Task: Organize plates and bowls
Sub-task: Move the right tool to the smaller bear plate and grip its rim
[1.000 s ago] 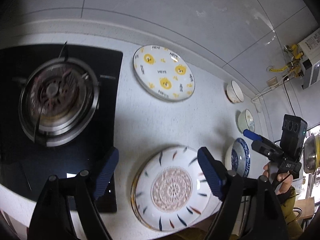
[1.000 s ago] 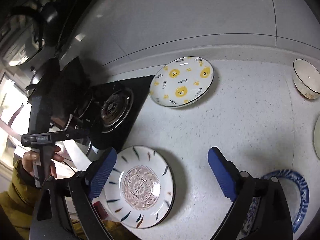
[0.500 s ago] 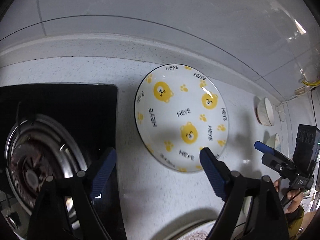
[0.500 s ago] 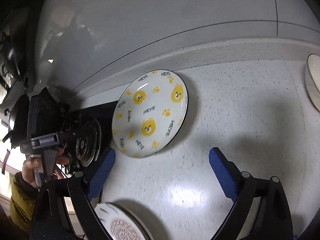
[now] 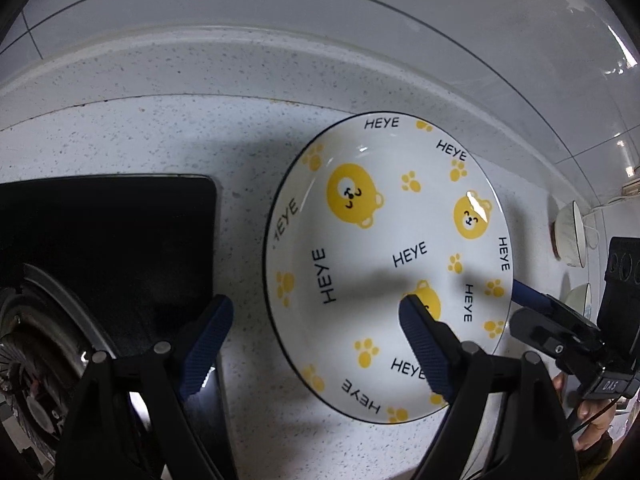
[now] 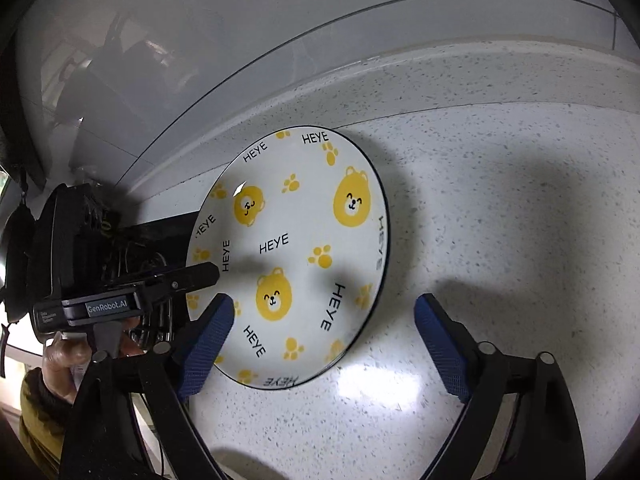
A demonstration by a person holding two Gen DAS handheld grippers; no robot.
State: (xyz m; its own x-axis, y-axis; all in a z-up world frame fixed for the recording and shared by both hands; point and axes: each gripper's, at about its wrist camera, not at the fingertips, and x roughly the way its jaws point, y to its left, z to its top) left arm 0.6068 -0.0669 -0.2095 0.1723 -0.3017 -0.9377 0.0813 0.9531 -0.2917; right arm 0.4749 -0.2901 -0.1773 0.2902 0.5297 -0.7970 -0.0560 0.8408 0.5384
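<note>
Plate (image 5: 384, 248): white, round, dark thin rim, printed with yellow bear faces, paw prints and the word HEYE. It lies flat on the counter, near the back wall, just right of the stove. In the right wrist view it appears as the same plate (image 6: 288, 256).
Left gripper (image 5: 316, 344): jaws spread wide, holding nothing. Its left blue pad sits over the strip of counter between stove and plate; its right pad (image 5: 424, 344) overlaps the plate's near right part. Whether it touches the plate cannot be told.
Right gripper (image 6: 324, 340): jaws spread wide, holding nothing. Its left blue pad (image 6: 206, 348) overlaps the plate's near left edge; its right pad is over bare counter, apart from the plate.
Each gripper seen from the other: the right one shows at the plate's right edge in the left wrist view (image 5: 536, 304); the left one shows at the plate's left edge in the right wrist view (image 6: 200, 274), held in a hand (image 6: 68, 356).
Counter (image 6: 500, 240): white speckled stone, with a raised lip at the back.
Stove (image 5: 108, 240): black glass top with a metal burner (image 5: 36, 344), left of the plate.
Bowls: a white bowl (image 5: 570, 236) at the far right of the counter, and the edge of a second bowl (image 5: 580, 298) just nearer.
Wall (image 5: 320, 20): glossy pale tiles.
</note>
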